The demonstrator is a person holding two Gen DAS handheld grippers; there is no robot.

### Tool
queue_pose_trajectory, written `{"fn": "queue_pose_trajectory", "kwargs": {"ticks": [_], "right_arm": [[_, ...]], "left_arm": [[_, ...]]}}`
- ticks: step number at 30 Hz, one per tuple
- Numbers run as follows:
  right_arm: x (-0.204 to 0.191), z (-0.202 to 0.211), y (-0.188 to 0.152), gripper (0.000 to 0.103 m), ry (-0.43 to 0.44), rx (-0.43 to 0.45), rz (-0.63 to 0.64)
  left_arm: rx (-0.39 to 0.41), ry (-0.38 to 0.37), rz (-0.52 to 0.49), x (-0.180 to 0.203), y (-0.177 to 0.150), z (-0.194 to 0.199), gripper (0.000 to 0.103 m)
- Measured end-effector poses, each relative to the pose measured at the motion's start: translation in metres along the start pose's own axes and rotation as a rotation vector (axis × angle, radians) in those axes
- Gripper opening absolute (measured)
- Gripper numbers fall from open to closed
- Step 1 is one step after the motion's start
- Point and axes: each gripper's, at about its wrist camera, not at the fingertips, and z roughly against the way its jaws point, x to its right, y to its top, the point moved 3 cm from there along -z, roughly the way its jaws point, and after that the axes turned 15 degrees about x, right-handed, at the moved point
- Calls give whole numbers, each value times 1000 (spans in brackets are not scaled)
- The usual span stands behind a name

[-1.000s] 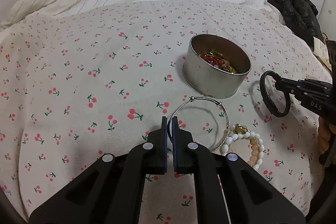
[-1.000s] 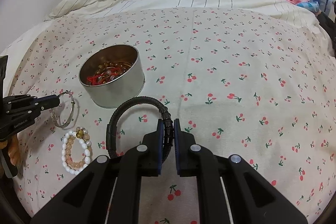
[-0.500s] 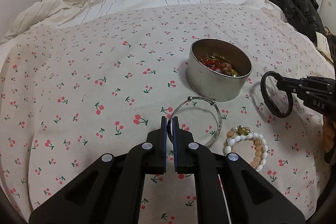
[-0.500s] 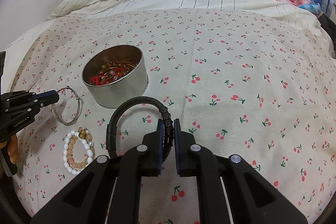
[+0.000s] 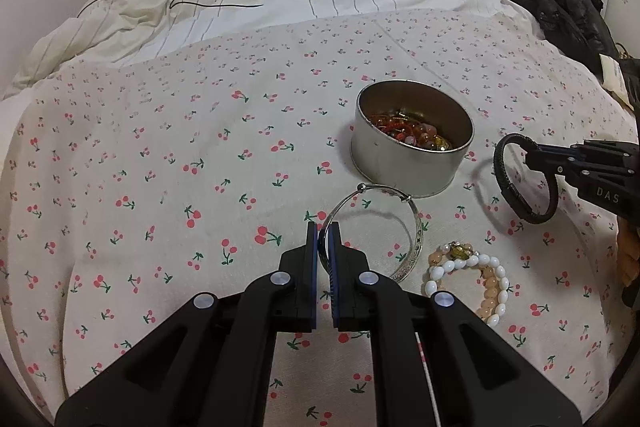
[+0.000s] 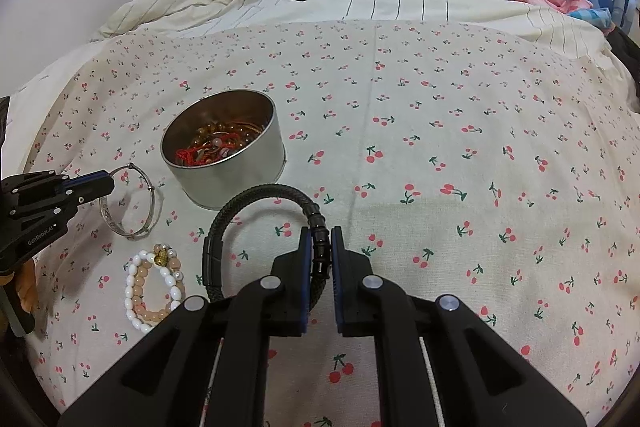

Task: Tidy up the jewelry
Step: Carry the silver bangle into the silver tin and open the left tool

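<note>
Left gripper (image 5: 324, 241) pinches silver bangle (image 5: 404, 223), now lifted slightly off the sheet. Right gripper (image 6: 320, 247) still clamps black braided bracelet (image 6: 248, 223). Tin (image 5: 408, 175) next.

A round metal tin (image 5: 408, 163) is seen right of centre in the left wrist view, standing open and upright on the cherry-print sheet, with red and amber beads heaped inside. A thin silver bangle (image 5: 404, 227) is held tilted just below it. Two bead bracelets (image 5: 476, 275), one white and one peach, are laid together at lower right. A black braided bracelet (image 6: 256, 223) is held upright at lower centre of the right wrist view.
</note>
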Motion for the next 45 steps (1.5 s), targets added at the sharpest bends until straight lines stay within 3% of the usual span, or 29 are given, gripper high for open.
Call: {"fn": "queue_pose_trajectory", "kwargs": {"ticks": [30, 35, 45], "right_arm": [[2, 1, 0, 10, 8, 8, -22], [4, 1, 0, 10, 9, 6, -27], [9, 0, 1, 10, 3, 6, -35]], "left_arm": [[76, 40, -72, 8, 10, 19, 5], [89, -62, 31, 4, 22, 24, 5], [87, -155, 99, 11, 58, -3, 5]]}}
